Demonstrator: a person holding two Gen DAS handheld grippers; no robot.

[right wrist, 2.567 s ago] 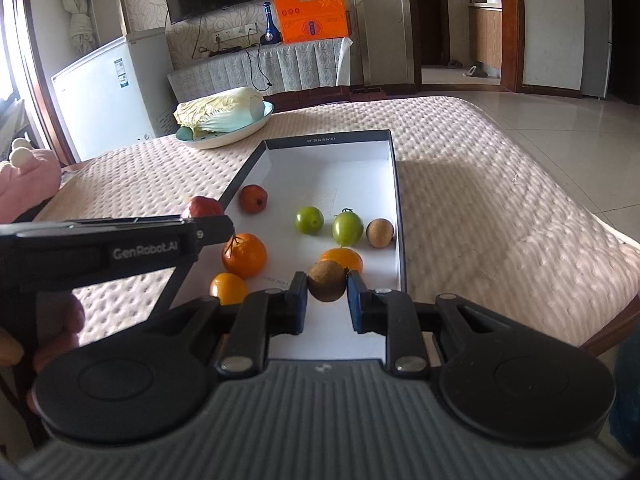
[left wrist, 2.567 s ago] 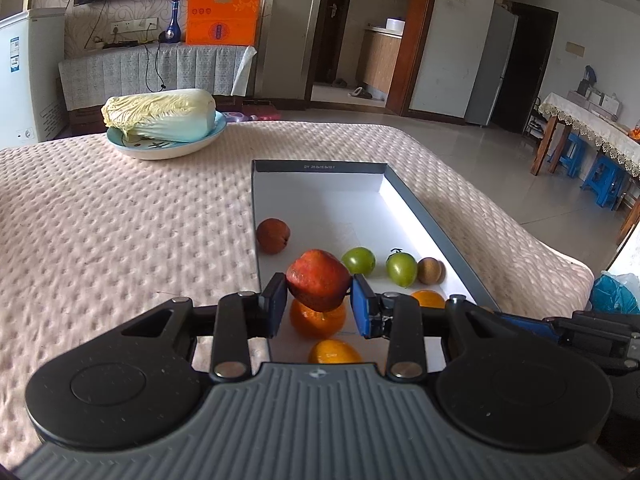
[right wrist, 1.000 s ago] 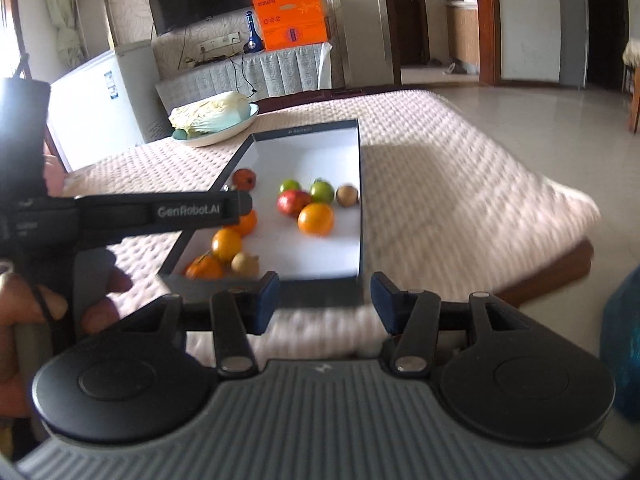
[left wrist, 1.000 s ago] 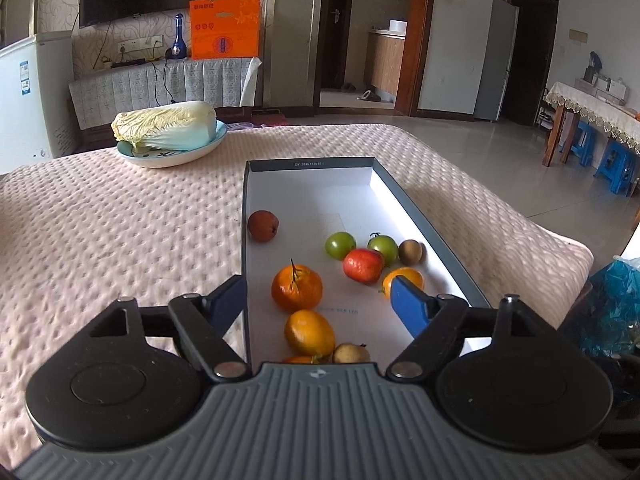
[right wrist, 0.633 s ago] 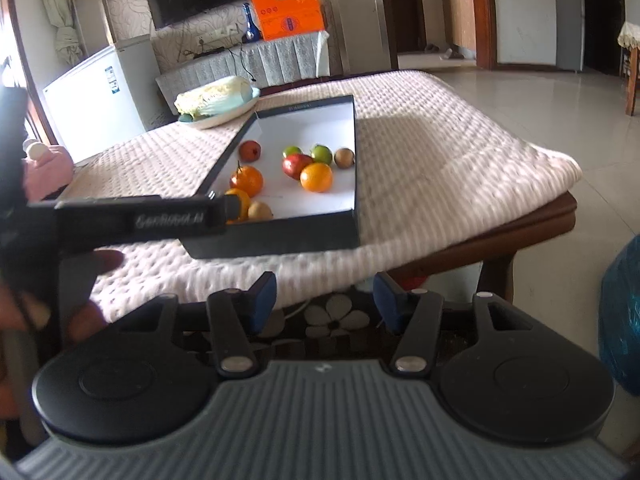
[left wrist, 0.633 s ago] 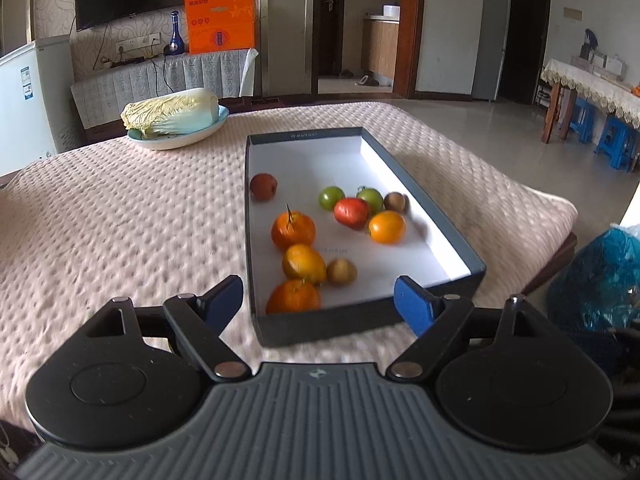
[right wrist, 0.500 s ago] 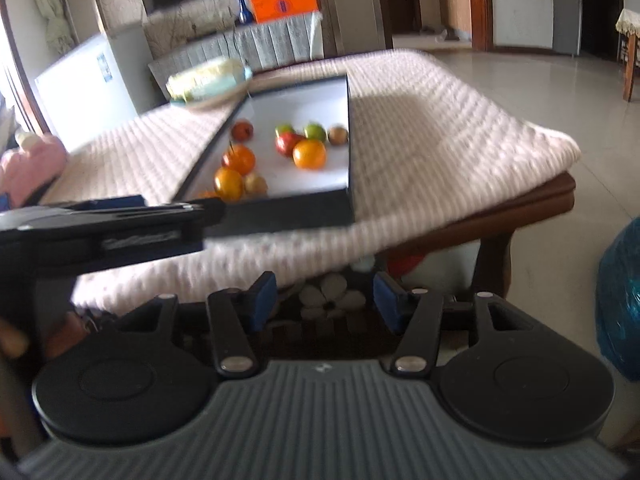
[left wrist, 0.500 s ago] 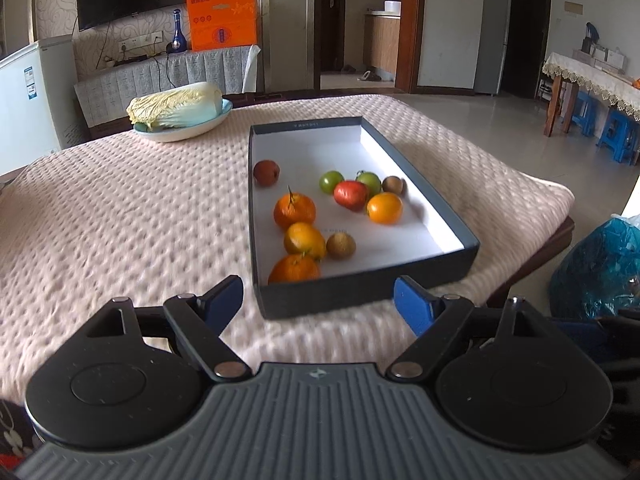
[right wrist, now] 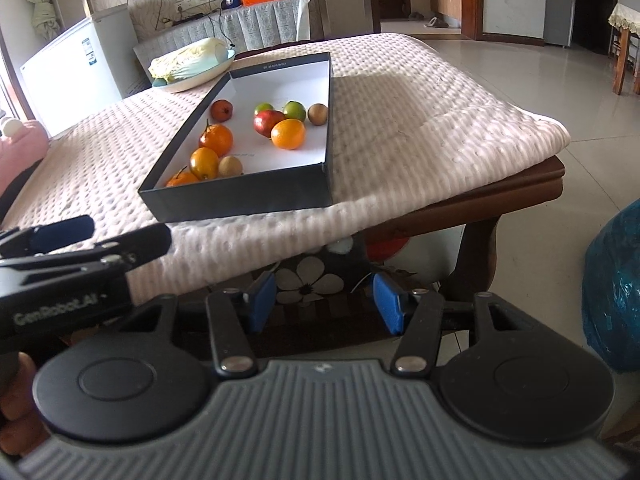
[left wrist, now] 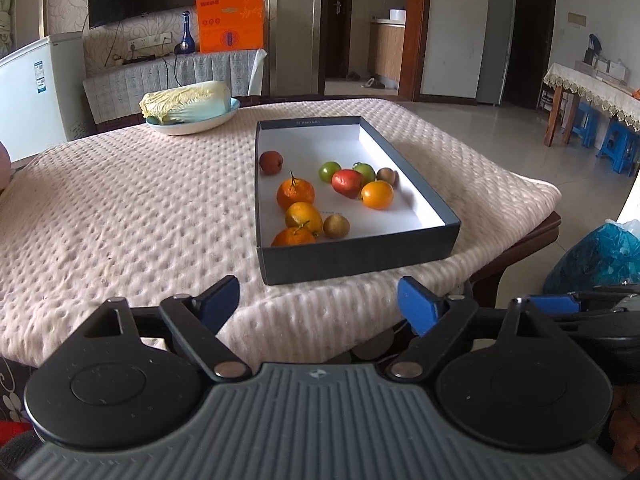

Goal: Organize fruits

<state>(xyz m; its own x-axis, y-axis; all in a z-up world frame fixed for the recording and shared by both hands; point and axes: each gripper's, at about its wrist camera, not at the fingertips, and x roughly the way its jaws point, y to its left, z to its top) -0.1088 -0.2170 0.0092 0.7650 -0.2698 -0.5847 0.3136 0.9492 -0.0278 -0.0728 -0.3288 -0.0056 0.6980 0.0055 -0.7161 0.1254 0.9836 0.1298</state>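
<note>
While the fruit lies in the box (left wrist: pixel 360 258), both empty tongs (left wrist: pixel 318 300) (right wrist: pixel 324 300) have backed off, the left's jaws just widening.

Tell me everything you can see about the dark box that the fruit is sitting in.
The box is a shallow rectangular tray, open on top, that looks like cardboard: dark blue-grey outer walls, plain white inside, small print on the far wall. It lies flat on the pink quilted cover near the table's front corner, long side running away from the cameras. Ten small fruits rest on its floor, mostly in the near half. Nothing else touches it; both tongs are clear of it.
</note>
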